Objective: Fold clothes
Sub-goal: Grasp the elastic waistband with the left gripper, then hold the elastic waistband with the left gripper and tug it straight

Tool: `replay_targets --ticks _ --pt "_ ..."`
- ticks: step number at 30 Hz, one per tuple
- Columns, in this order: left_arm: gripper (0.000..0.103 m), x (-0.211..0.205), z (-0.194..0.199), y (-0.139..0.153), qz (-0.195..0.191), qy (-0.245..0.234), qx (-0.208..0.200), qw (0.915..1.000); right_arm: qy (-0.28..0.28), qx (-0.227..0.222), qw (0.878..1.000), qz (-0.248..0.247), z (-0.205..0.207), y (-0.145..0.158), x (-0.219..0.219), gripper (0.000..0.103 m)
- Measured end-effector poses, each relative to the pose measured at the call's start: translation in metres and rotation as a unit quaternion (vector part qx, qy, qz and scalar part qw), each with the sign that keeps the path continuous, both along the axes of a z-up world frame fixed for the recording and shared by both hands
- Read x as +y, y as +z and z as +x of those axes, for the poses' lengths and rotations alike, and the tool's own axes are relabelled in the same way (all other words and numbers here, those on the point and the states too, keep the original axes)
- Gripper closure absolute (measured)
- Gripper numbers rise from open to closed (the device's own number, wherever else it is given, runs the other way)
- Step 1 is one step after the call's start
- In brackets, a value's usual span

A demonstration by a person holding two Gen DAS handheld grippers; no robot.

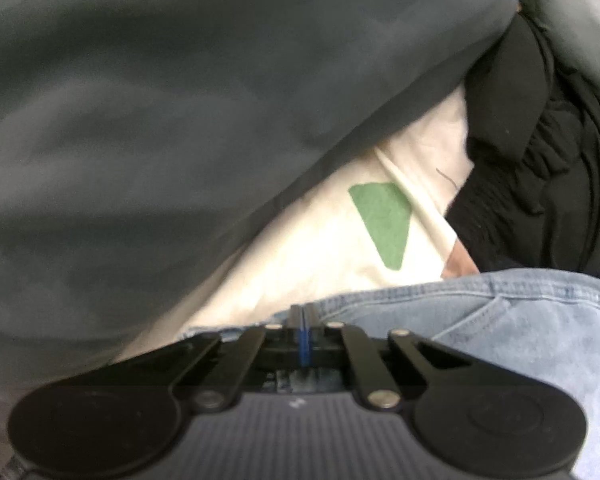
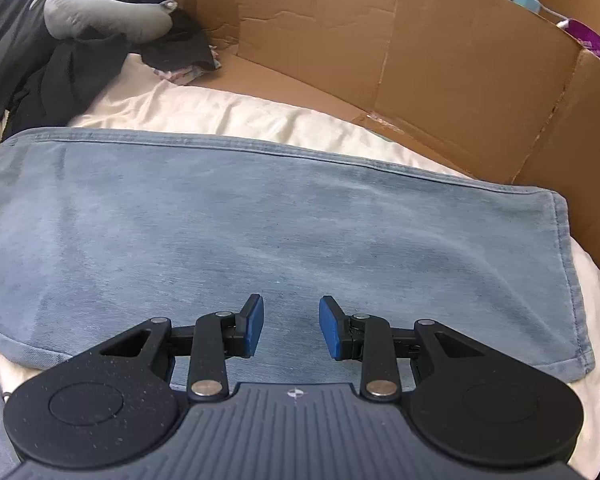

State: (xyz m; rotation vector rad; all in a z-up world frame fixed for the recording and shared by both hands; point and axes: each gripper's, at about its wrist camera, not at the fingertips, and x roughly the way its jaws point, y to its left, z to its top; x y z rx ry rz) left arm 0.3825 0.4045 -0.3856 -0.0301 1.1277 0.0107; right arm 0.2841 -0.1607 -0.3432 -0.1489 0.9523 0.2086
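Light blue jeans [image 2: 260,220] lie flat on white bedding [image 2: 220,108], one hemmed end at the right. My right gripper [image 2: 291,326] hovers low over the denim near its front edge. Its blue pads [image 2: 254,330] stand apart with nothing between them. In the left wrist view the jeans [image 1: 500,320] show a seamed edge and a pocket line. My left gripper [image 1: 302,318] is shut, its fingertips right at the denim's edge. Whether any cloth is pinched between them I cannot tell.
A big grey cloth [image 1: 180,120] fills the upper left of the left wrist view, beside white fabric with a green patch [image 1: 384,220] and black clothes [image 1: 540,160]. Cardboard walls [image 2: 420,60] stand behind the bedding. A grey neck pillow [image 2: 108,8] rests on dark clothes [image 2: 72,72].
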Motion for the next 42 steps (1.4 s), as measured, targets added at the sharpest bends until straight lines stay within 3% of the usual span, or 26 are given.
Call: replay_targets --ticks 2,4,6,7,11,20,24,26,30,38,39,40,42 --pt "0.099 0.003 0.001 0.006 -0.002 -0.016 0.004 0.9999 0.002 -0.003 1.0 -0.001 0.0 0.002 0.001 0.066" --pt "0.089 0.011 0.0 0.016 -0.007 -0.013 0.003 0.9999 0.004 -0.006 1.0 -0.001 -0.001 0.004 0.0 0.065" --pt "0.046 0.017 -0.002 0.026 0.0 -0.011 0.001 0.9999 0.004 -0.008 1.0 -0.001 -0.001 0.005 -0.001 0.065" --pt "0.04 0.021 -0.004 0.031 0.004 -0.012 -0.001 0.9999 0.002 -0.007 1.0 -0.001 -0.002 0.005 -0.002 0.065" --pt "0.038 0.036 -0.009 0.04 -0.003 -0.004 -0.001 1.0 -0.006 -0.002 1.0 0.001 -0.002 0.002 -0.007 0.065" --pt "0.035 0.029 0.003 0.014 0.01 -0.014 0.051 0.9985 0.018 -0.003 1.0 -0.017 -0.006 0.0 0.003 0.065" --pt "0.021 0.027 0.014 0.003 0.017 -0.03 0.076 0.9965 0.008 0.005 1.0 -0.014 -0.002 -0.004 0.0 0.065" --pt "0.021 0.027 0.017 0.001 0.015 -0.027 0.076 0.9966 0.007 0.005 1.0 -0.012 -0.002 -0.004 0.001 0.065" --pt "0.038 0.03 0.011 0.004 0.003 -0.035 0.067 0.9971 0.02 -0.002 1.0 -0.018 -0.004 -0.002 0.005 0.065" --pt "0.06 0.021 -0.012 0.031 0.042 -0.047 0.013 0.998 0.013 0.0 1.0 -0.015 -0.005 -0.004 0.0 0.065" --pt "0.08 0.02 -0.014 0.034 0.045 -0.047 0.004 0.9979 0.013 0.0 1.0 -0.015 -0.006 -0.004 0.0 0.065" --pt "0.089 0.02 -0.015 0.037 0.052 -0.043 -0.003 0.9977 0.012 0.0 1.0 -0.015 -0.006 -0.004 -0.001 0.065" --pt "0.09 0.021 -0.014 0.039 0.061 -0.04 -0.006 0.9973 0.009 0.0 1.0 -0.014 -0.006 -0.005 -0.003 0.065"
